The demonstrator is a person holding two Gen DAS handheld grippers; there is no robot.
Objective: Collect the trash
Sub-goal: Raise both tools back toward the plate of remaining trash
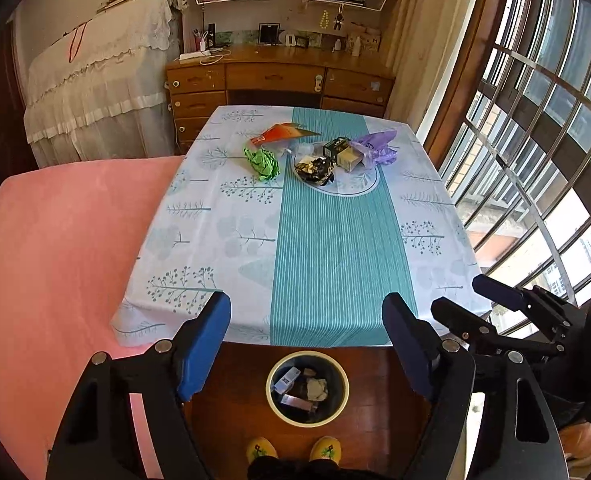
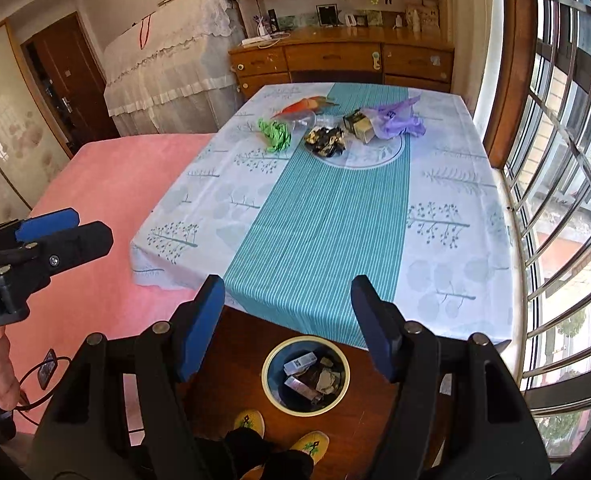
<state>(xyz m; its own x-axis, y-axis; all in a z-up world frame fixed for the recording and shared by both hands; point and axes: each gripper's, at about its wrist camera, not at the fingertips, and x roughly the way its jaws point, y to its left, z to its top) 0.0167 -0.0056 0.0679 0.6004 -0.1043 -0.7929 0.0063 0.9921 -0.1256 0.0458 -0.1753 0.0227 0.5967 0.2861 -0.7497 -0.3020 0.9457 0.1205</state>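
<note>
At the far end of the table lies a cluster of trash: a crumpled green paper, an orange wrapper, a black and gold wrapper, a small box and a purple plastic bag. On the floor by the table's near edge stands a round bin with several pieces of trash inside. My left gripper hovers high above the bin, open and empty. Beside it the right gripper is also open with nothing in it, over the same bin.
A pink bed runs along the table's left side. Behind the table stand a wooden desk and a lace-covered cabinet. A barred window fills the right. The person's yellow slippers are next to the bin.
</note>
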